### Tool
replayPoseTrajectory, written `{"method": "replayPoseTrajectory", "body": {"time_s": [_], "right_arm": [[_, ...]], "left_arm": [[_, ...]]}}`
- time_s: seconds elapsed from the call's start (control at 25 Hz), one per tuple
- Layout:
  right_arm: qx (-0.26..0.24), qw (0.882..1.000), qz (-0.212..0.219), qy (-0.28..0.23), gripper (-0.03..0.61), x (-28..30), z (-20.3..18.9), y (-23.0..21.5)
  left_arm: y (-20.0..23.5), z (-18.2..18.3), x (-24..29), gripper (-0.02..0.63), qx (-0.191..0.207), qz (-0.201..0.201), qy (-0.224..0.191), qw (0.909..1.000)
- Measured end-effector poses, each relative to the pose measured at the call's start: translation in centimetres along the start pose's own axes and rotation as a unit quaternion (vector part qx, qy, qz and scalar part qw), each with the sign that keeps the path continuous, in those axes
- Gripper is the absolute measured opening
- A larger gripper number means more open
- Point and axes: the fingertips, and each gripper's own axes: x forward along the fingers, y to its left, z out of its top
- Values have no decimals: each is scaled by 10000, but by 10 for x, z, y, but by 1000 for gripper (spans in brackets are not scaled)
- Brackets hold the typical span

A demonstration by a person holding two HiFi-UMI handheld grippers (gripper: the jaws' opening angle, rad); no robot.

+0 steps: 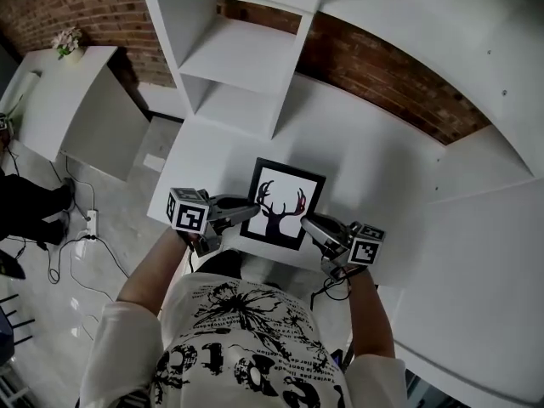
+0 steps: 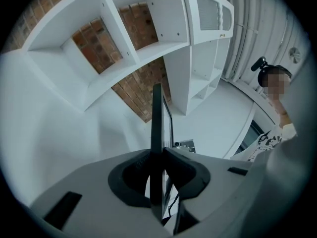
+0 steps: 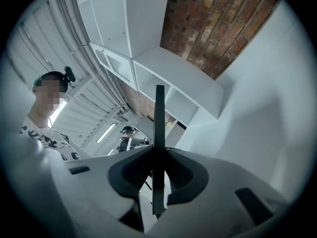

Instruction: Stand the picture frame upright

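A black picture frame with a deer-head print is held up over the white table, its picture facing me. My left gripper is shut on the frame's left edge, and my right gripper is shut on its right edge. In the left gripper view the frame shows edge-on as a thin dark bar pinched between the jaws. In the right gripper view the frame also stands edge-on between the closed jaws. Whether the frame's lower edge touches the table is hidden.
A white open shelf unit stands on the table just beyond the frame, against a brick wall. A second white table with a small flower pot stands at the far left. Cables and a power strip lie on the floor.
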Motion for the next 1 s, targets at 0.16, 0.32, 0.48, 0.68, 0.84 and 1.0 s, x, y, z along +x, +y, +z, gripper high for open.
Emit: {"method": "replayPoseTrajectory", "body": {"time_s": [0.16, 0.32, 0.48, 0.68, 0.84, 1.0], "right_arm": [[-305, 9994, -139, -14, 78, 27, 19, -2], [-569, 9979, -310, 68, 80, 67, 53, -24], [-915, 9946, -482, 32, 80, 78, 61, -39], [-1357, 9850, -1040, 248, 81, 79, 57, -37], [-1563, 9778, -1354, 338, 83, 79, 57, -49], [-1797, 9684, -1693, 338, 83, 77, 58, -53]], "left_arm": [[13, 28, -15, 92, 253, -42, 108, 9996], [47, 73, -27, 94, 605, 47, 223, 9979], [68, 87, -26, 98, 1264, 299, 411, 9907], [62, 91, -28, 100, 2012, 416, 542, 9772], [68, 95, -25, 101, 2526, 615, 564, 9640], [74, 91, -21, 108, 2885, 835, 688, 9514]]}}
